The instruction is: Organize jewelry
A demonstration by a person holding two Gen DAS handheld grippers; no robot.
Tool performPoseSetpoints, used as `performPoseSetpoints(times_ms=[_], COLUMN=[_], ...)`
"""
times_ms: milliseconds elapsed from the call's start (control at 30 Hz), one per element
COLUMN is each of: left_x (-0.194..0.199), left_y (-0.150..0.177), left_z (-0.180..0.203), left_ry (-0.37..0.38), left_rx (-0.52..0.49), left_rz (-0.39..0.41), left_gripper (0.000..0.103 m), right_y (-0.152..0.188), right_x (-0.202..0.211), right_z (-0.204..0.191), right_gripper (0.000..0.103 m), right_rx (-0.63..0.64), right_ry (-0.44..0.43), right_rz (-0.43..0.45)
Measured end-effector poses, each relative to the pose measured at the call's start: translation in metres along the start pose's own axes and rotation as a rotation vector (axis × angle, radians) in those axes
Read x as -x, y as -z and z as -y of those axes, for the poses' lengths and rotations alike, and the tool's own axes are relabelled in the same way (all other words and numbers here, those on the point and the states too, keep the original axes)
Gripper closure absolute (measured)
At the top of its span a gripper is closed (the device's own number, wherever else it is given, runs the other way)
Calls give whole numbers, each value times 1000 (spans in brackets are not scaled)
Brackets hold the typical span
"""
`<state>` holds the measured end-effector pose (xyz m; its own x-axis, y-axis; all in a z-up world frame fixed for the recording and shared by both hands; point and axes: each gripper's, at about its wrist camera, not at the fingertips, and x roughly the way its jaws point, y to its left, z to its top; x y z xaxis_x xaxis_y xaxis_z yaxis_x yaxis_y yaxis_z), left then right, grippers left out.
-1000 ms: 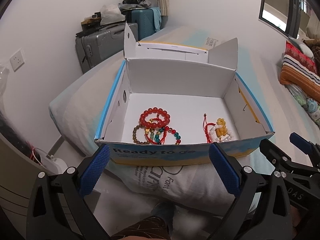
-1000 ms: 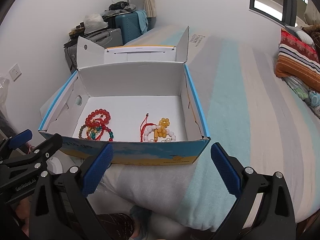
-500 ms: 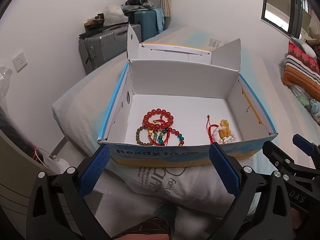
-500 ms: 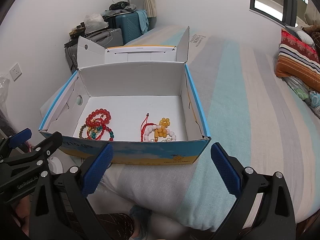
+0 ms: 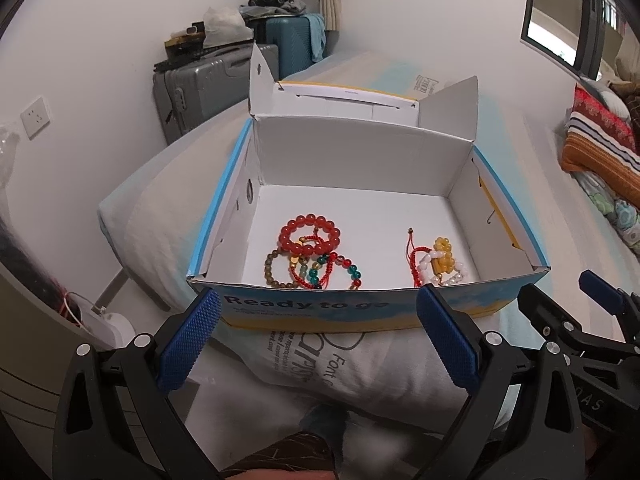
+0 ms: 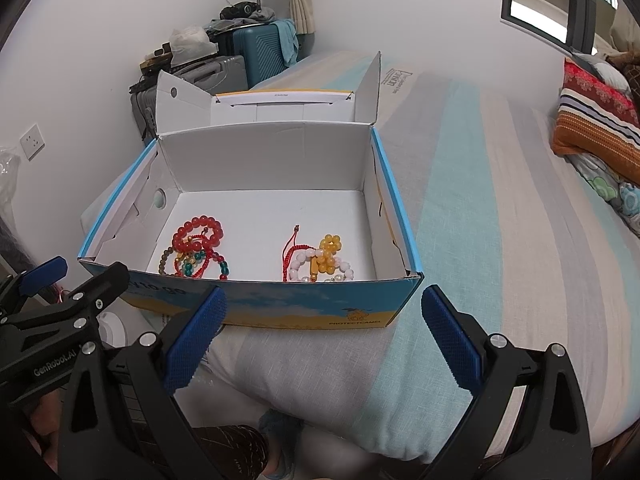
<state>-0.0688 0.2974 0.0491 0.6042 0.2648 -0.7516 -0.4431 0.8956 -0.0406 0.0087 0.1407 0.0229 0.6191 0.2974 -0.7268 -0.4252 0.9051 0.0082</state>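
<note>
Nearest, two black plastic grippers hover side by side short of the box. The left gripper [image 5: 318,336] has its two fingers [image 5: 188,340] spread wide, each faced with a knurled blue pad, and nothing between them. The right gripper [image 6: 322,336] stands the same: fingers [image 6: 452,338] wide apart, empty.

Just beyond them an open blue-and-yellow cardboard shoebox [image 5: 360,312] with a white inside rests on a white printed pillow [image 5: 360,364] at the near end of a bed with a striped grey, white and pale-blue linen cover [image 6: 500,240]. The lid is folded back at the far side, its two corner flaps upright.

The jewelry lies on the box floor near the front wall, in two heaps well apart. The left heap holds a bracelet of round glossy red beads [image 5: 310,234] on top of a bracelet of small olive-brown beads [image 5: 272,270], a strand of green and red glass beads [image 5: 352,272] and red cord; how many strands are tangled there I cannot tell. The right heap is a knotted red cord bracelet [image 5: 414,258], a cluster of yellow amber-like beads [image 5: 442,258] and a strand of white pearly beads [image 5: 424,266].

Far left against the wall stand two hard-shell suitcases, a ribbed grey suitcase [image 5: 200,88] and a teal suitcase [image 5: 290,46]. Far right lies a striped orange folded blanket [image 6: 596,124].
</note>
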Motion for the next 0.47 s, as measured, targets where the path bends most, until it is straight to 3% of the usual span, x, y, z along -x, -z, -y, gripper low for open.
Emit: performPoseSetpoints(times_ms=[467], left_x=[2], left_y=[-1], left_z=[1], left_ry=[-33], left_rx=[-6], left_rz=[2], left_gripper=[6], right_y=[0], right_x=[0], right_z=[1], right_gripper=[9], right_rx=[-2], right_ry=[-2], right_rz=[1])
